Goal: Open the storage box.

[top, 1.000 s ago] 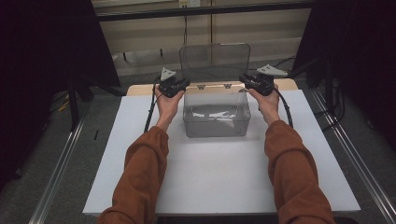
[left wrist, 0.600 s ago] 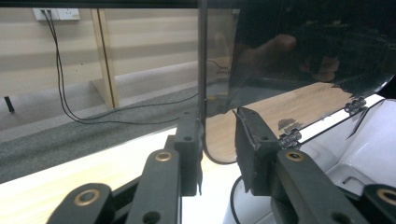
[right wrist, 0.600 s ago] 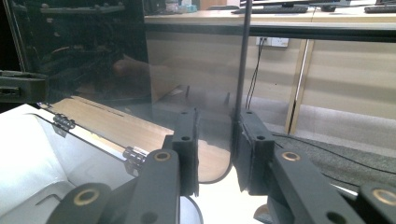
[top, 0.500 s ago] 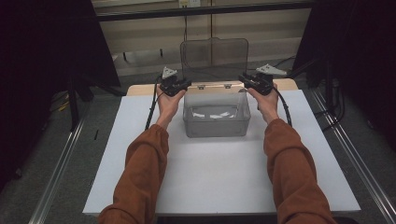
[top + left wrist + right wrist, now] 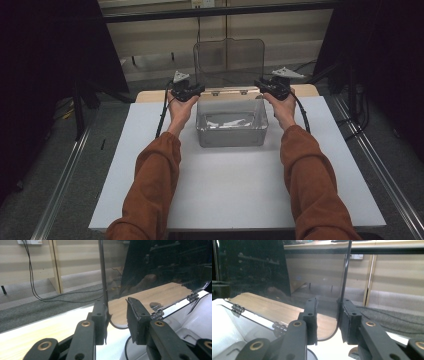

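Standing apart around the side edges of the upright lid [image 5: 229, 60]: left gripper [image 5: 116, 315] with the edge resting against one pad, right gripper [image 5: 327, 312] the same, its jaws having just been opening a little. Not clamping, it seems. Sitting at the far middle of the white tabletop [image 5: 225, 200]: the clear box [image 5: 232, 132], lid hanging on two small hinges [image 5: 243, 92]. Handling as light, stiff, slippery plastic; taking hold low on both edges. Trailing nearby, the cables [image 5: 162, 115], possibly snagging.
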### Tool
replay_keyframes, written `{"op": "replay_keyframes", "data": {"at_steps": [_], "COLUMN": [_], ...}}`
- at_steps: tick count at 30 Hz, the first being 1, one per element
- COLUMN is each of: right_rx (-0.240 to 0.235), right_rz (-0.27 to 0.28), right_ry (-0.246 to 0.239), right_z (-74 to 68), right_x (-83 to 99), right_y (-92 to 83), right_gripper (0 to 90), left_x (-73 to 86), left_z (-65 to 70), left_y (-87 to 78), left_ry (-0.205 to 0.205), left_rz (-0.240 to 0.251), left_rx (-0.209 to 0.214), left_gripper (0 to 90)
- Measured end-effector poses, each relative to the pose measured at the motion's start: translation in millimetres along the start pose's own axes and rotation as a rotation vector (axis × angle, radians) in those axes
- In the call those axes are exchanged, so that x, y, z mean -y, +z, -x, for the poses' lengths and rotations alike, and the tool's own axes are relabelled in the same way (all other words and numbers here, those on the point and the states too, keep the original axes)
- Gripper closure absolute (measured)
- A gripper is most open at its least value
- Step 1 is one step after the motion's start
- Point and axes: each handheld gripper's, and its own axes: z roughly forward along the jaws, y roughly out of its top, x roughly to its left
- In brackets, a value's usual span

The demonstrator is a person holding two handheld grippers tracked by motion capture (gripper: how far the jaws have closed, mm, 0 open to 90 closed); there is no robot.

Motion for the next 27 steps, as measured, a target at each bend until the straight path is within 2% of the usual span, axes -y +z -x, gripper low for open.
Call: {"op": "replay_keyframes", "data": {"at_steps": [11, 13, 17, 20, 27], "right_rx": [0.001, -0.001, 0.005, 0.005, -0.003], "right_rz": [-0.04, -0.052, -0.073, -0.08, -0.097], "right_ry": [0.043, 0.058, 0.076, 0.085, 0.083], "right_z": [0.4, 1.1, 0.6, 0.6, 1.9], "right_x": [-3.5, -4.2, -5.7, -6.3, -6.2], "right_y": [3.6, 4.8, 6.9, 7.2, 8.4], "right_gripper": [67.3, 66.7, 65.1, 65.0, 63.8], "left_x": [-2.7, -2.8, -4.2, -4.9, -8.7], "left_z": [-1.5, -1.3, -0.9, 0.0, -1.1], "left_y": [1.5, 2.0, 2.8, 4.0, 4.4], "left_ry": [-0.024, -0.046, -0.059, -0.04, -0.055], "left_rz": [-0.021, -0.024, -0.038, -0.05, -0.082], "left_rx": [0.003, 0.0, -0.006, -0.011, -0.002], "left_gripper": [68.7, 68.5, 67.2, 65.5, 64.7]}}
